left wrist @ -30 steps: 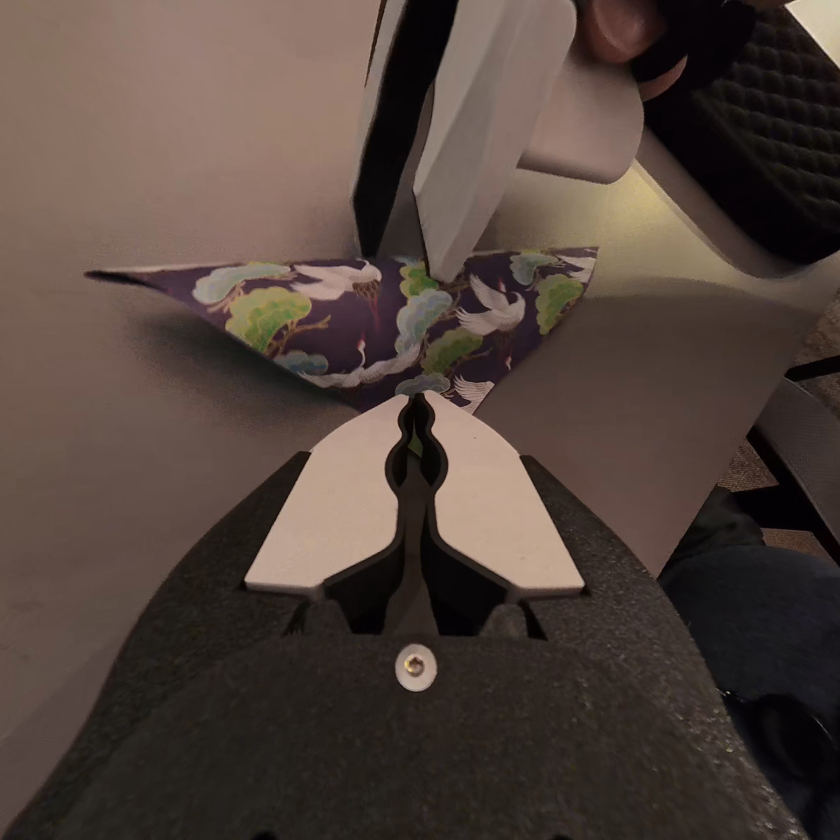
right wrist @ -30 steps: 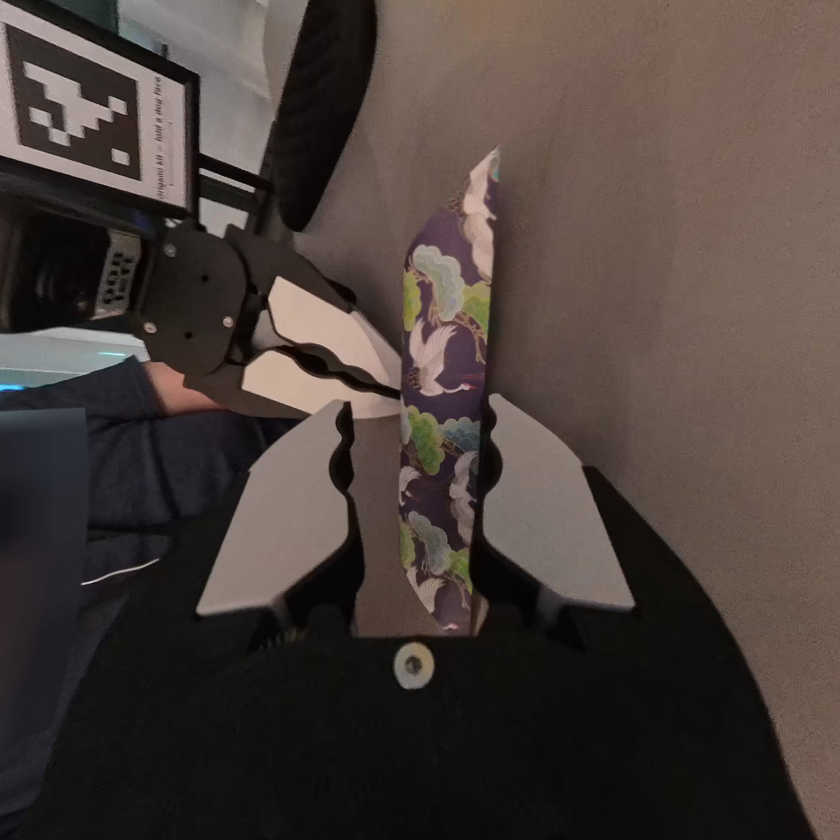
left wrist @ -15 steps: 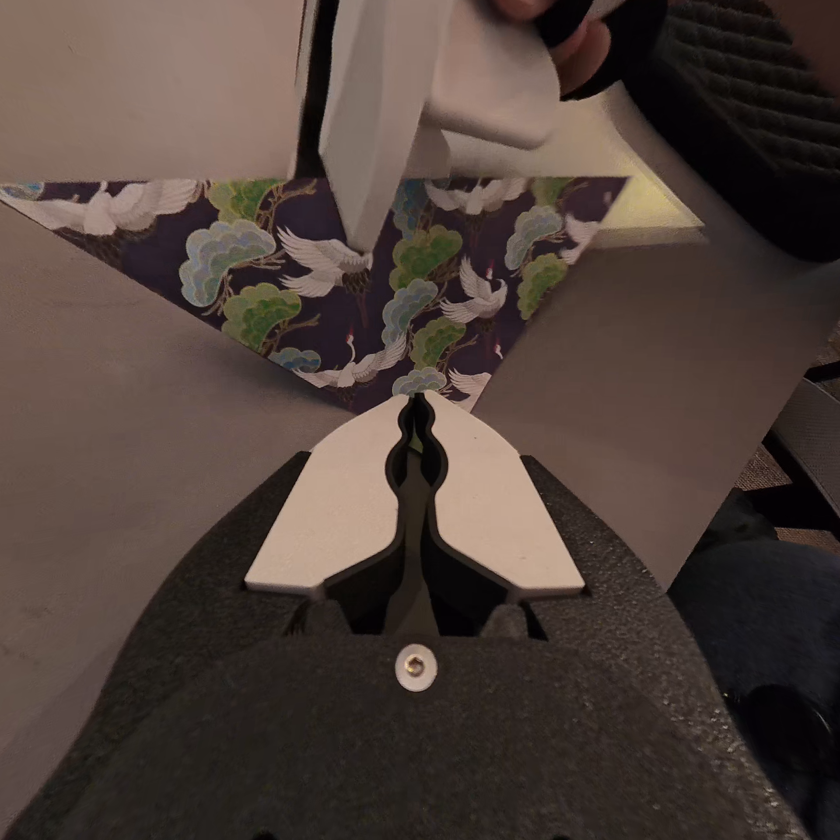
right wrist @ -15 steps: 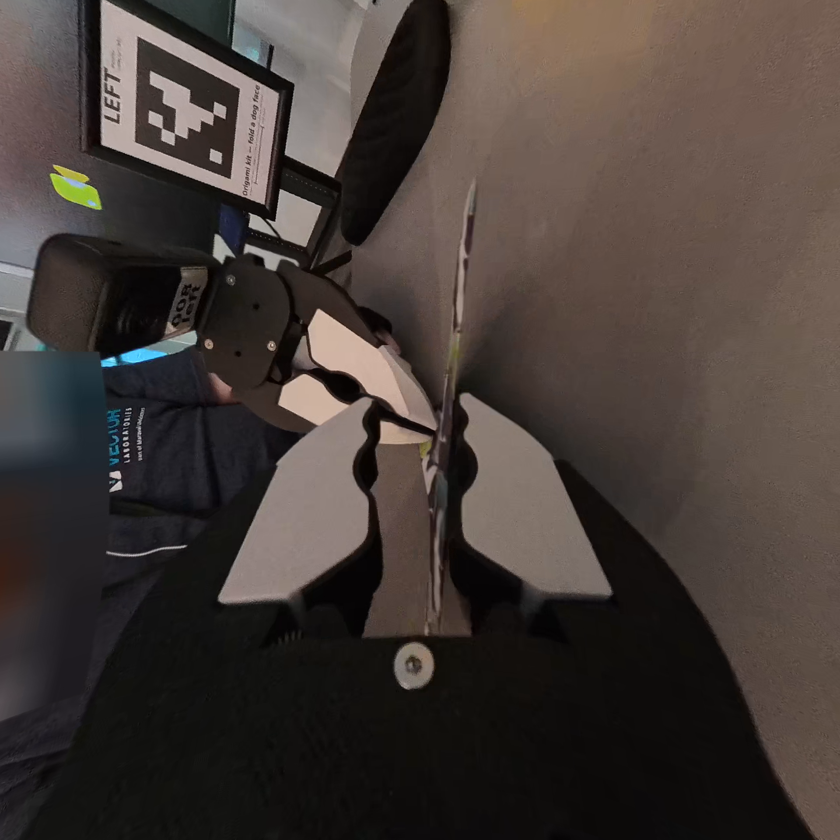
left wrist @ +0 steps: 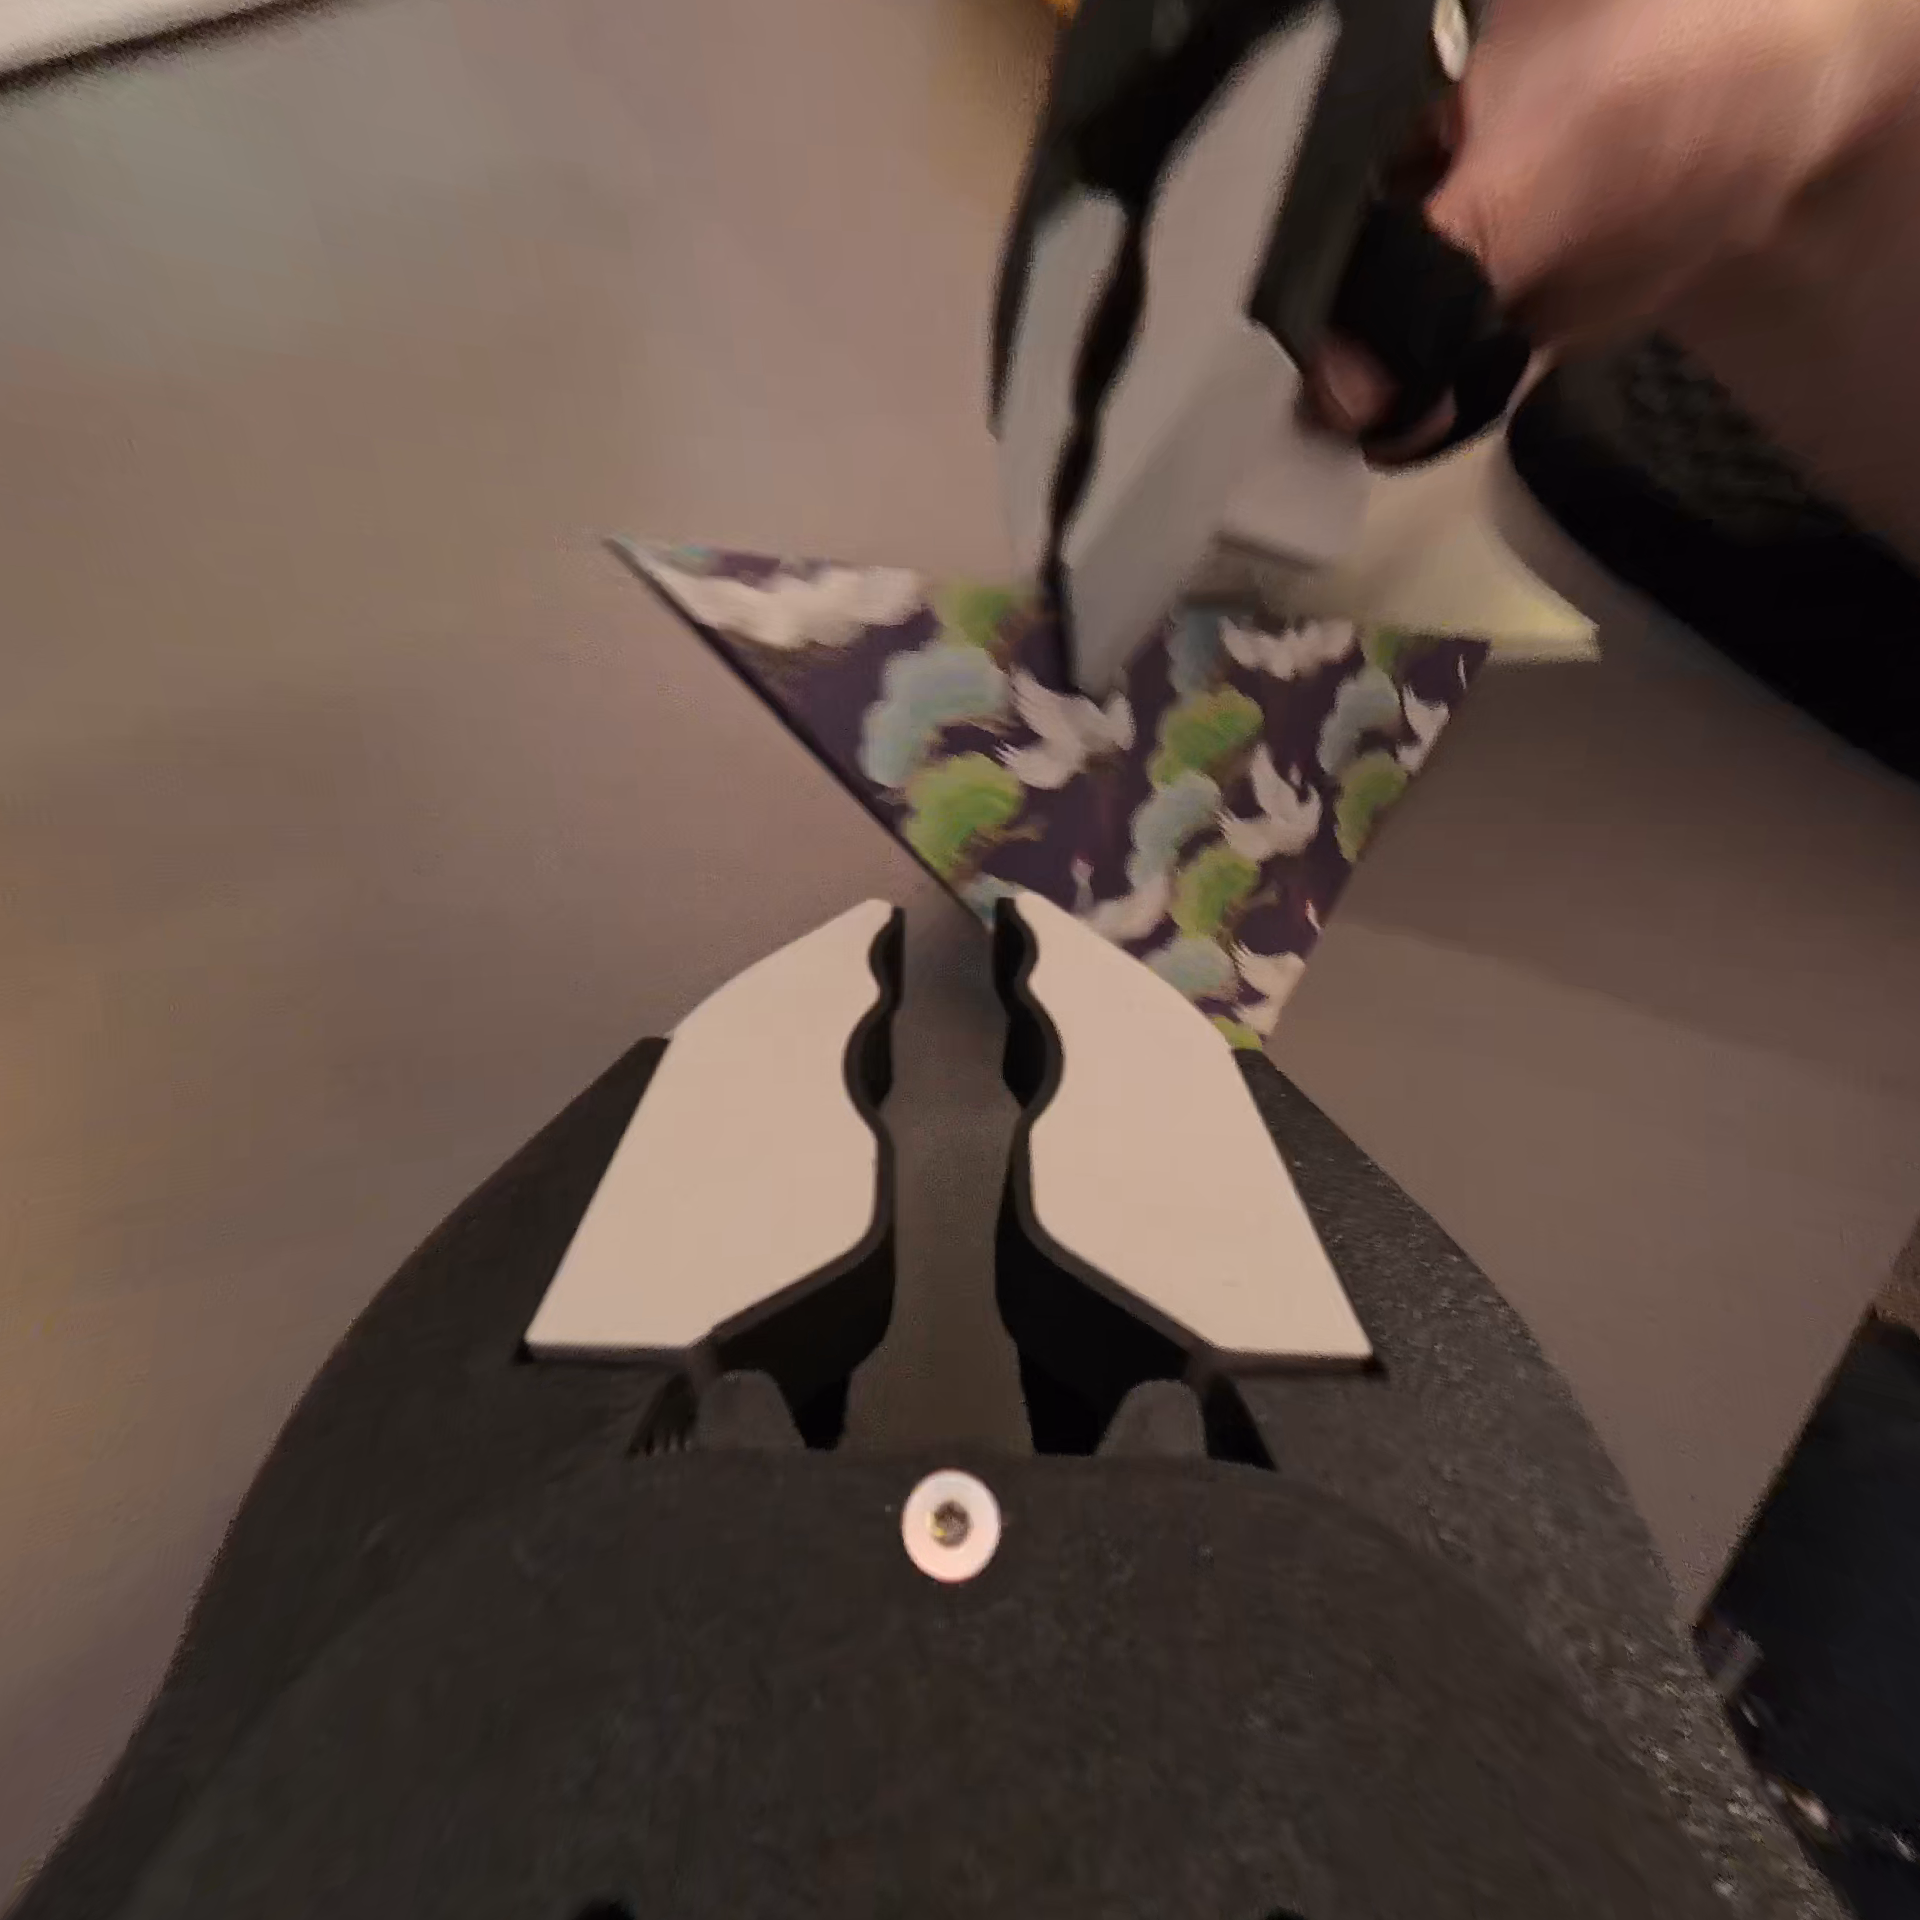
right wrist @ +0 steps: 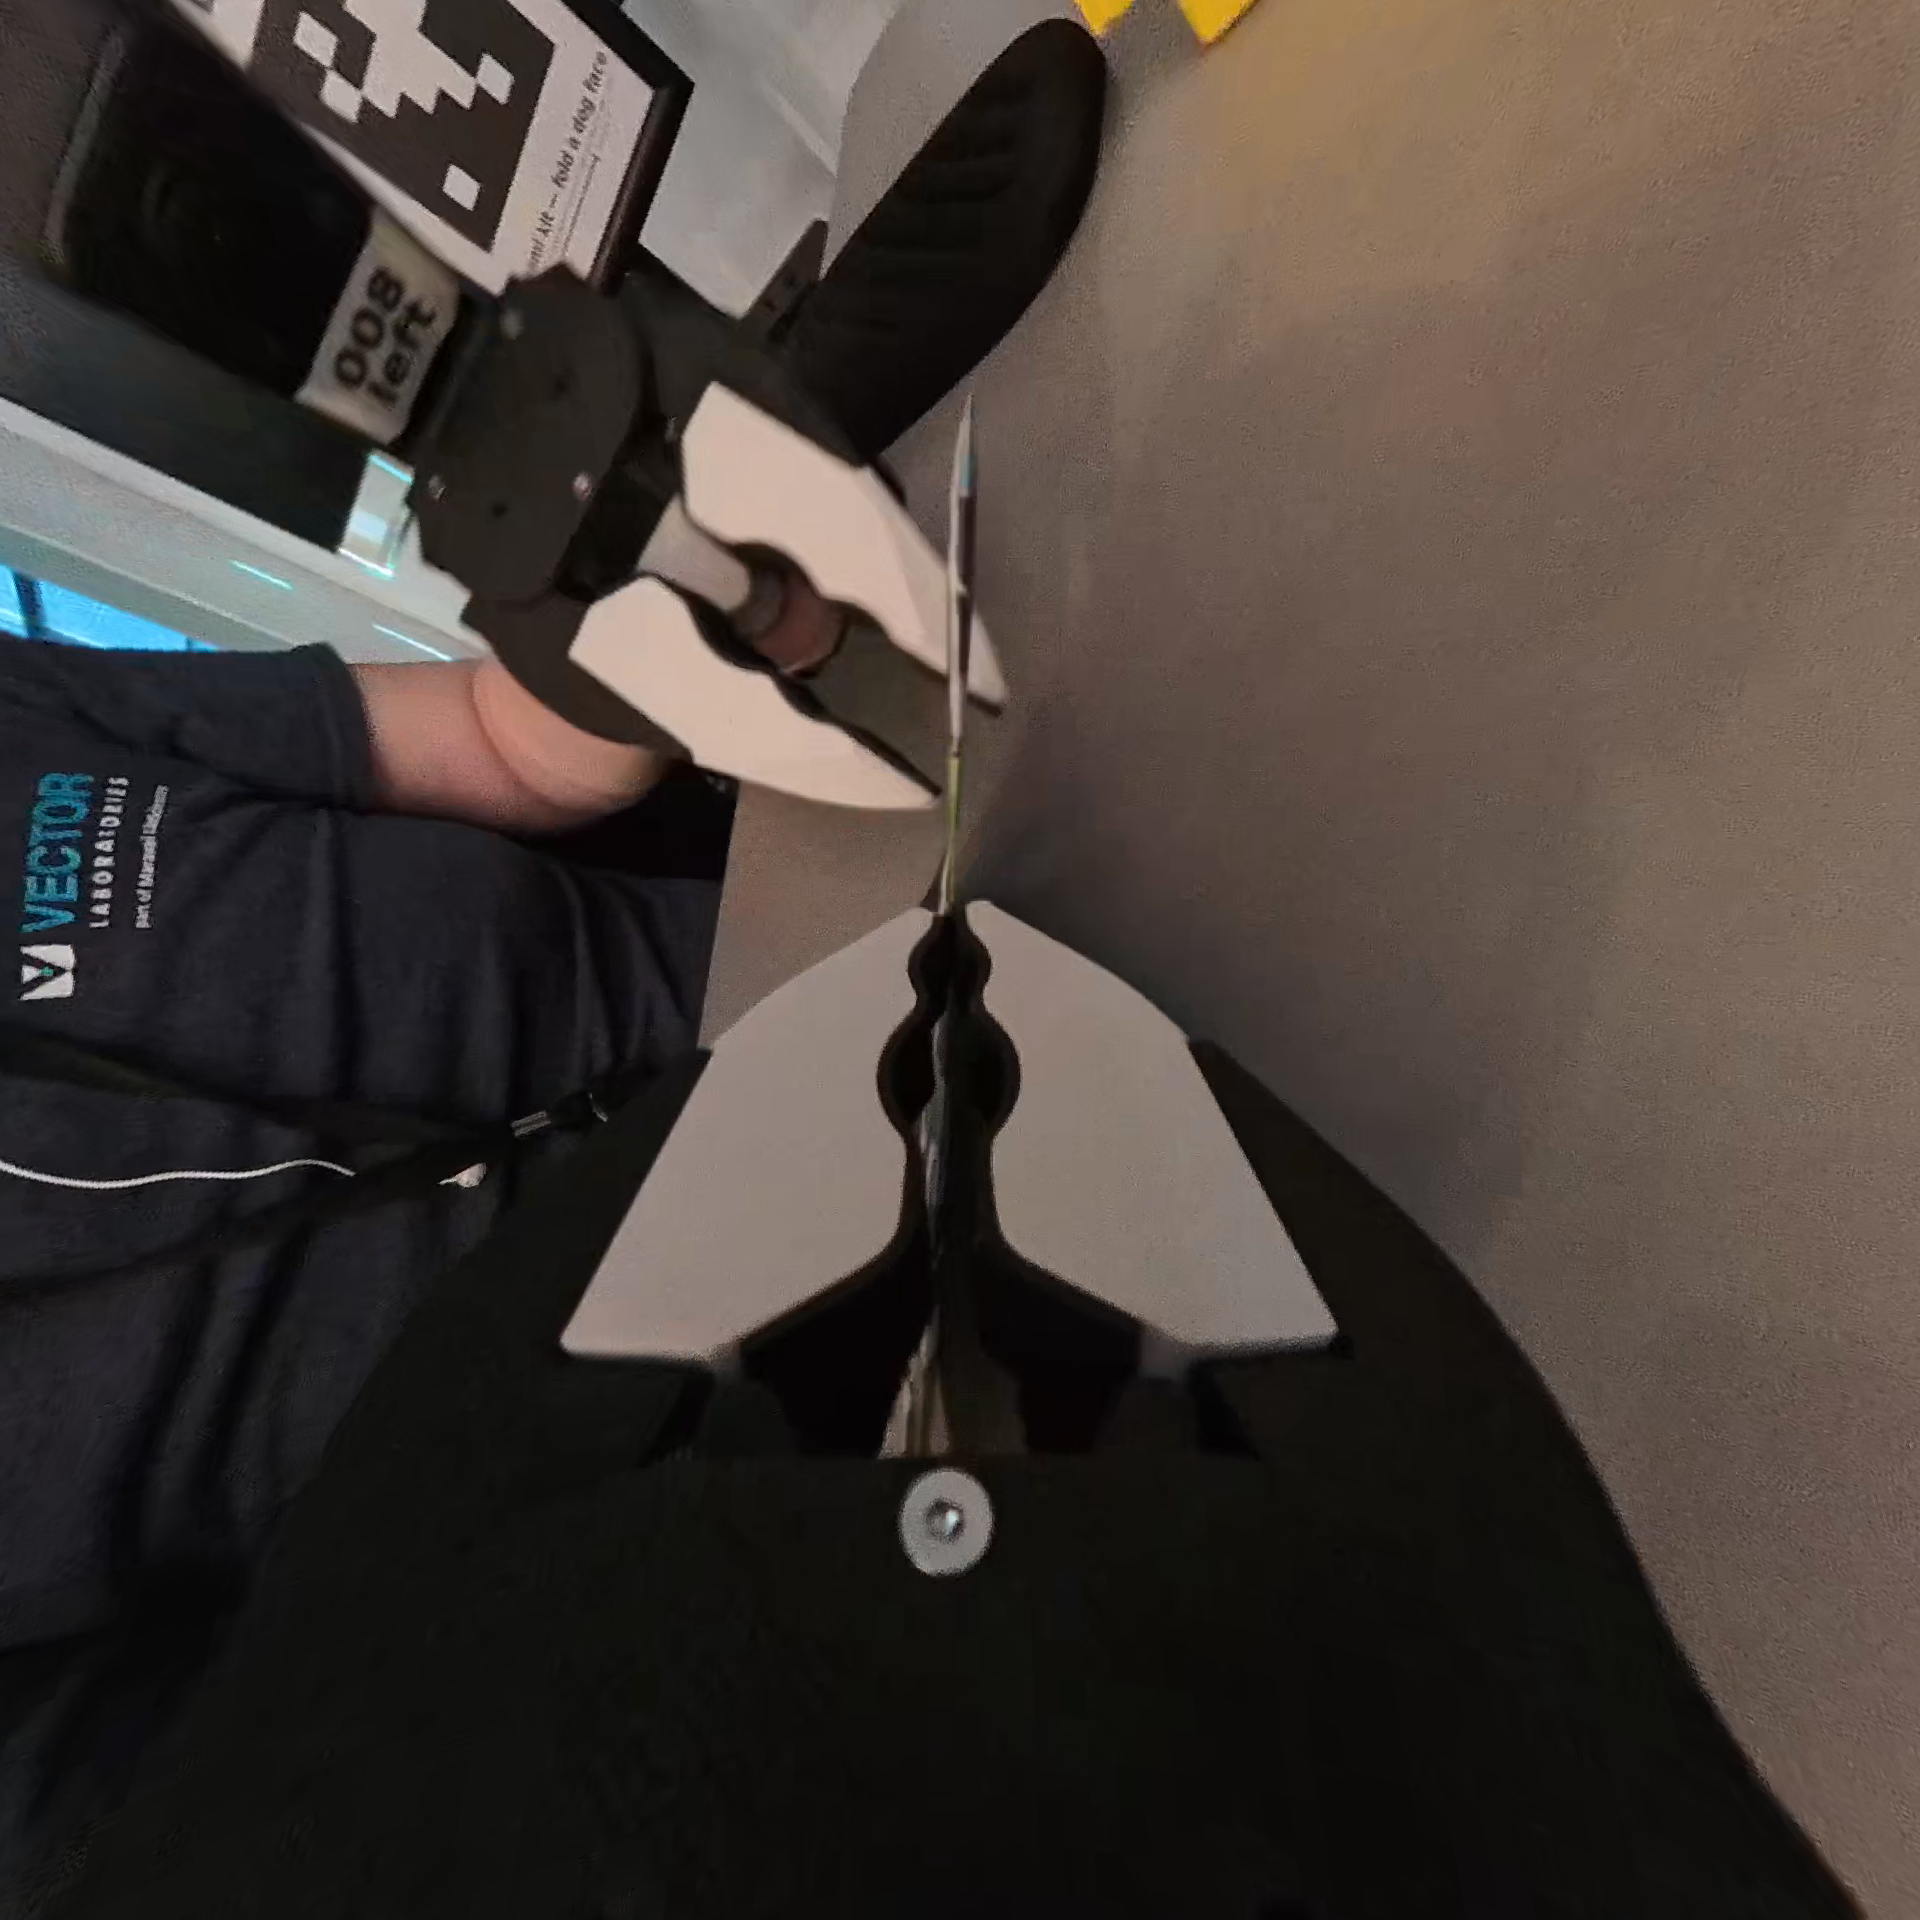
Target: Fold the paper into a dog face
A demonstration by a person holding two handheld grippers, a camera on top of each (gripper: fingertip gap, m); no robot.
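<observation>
Blurring paper (left wrist: 1122, 769) (perhaps folded), edge-on

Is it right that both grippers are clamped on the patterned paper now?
Not quite. Only the right gripper is clamped on the patterned paper. The left wrist view shows the left gripper with its jaws apart, no paper between them.

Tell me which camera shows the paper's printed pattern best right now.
The left wrist view: the paper faces that camera as a patterned triangle, though blurred. The right wrist view shows it only edge-on, a thin strip running into the right gripper.
</observation>
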